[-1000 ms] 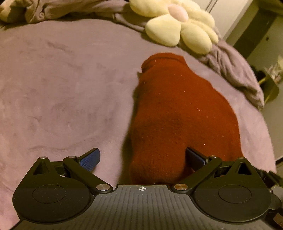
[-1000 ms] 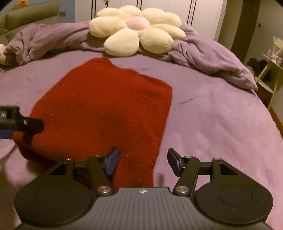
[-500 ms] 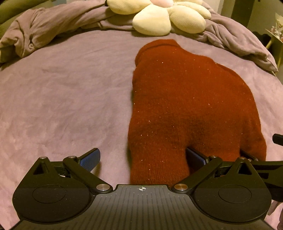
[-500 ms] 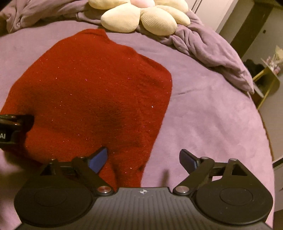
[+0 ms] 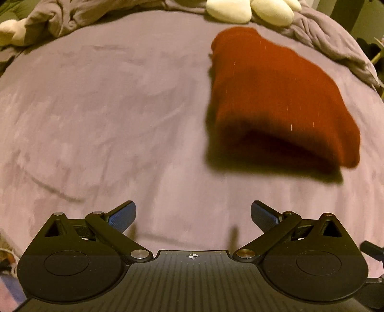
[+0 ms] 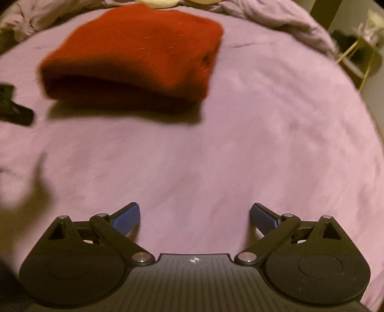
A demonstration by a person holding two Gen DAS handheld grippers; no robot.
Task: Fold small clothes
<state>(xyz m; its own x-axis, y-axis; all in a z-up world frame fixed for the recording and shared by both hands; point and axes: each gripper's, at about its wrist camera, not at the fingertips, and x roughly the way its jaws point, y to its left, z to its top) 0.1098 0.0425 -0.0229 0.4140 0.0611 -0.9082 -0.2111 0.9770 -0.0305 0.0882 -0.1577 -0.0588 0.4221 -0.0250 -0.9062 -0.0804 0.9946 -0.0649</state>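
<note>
Red sweater (image 5: 276, 96) folded, both tongs (image 5: 193, 213) (image 6: 195, 214) spread

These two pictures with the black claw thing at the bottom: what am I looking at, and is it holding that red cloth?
There is no robot here. A person holds a hand tool with two fingers in each hand, and each tool carries a wide-angle camera looking forward along its fingers. One picture comes from the left gripper, the other from the right gripper. The blue-padded fingers stand wide apart on both tools, so both are open and hold nothing. Ahead of them lies a red knitted garment, folded over on itself, resting on a purple bedcover. Both grippers are clear of it, apart from the cloth. The pale petals at the top edge belong to a flower-shaped cushion. The pictures are blurred, which suggests motion.
</note>
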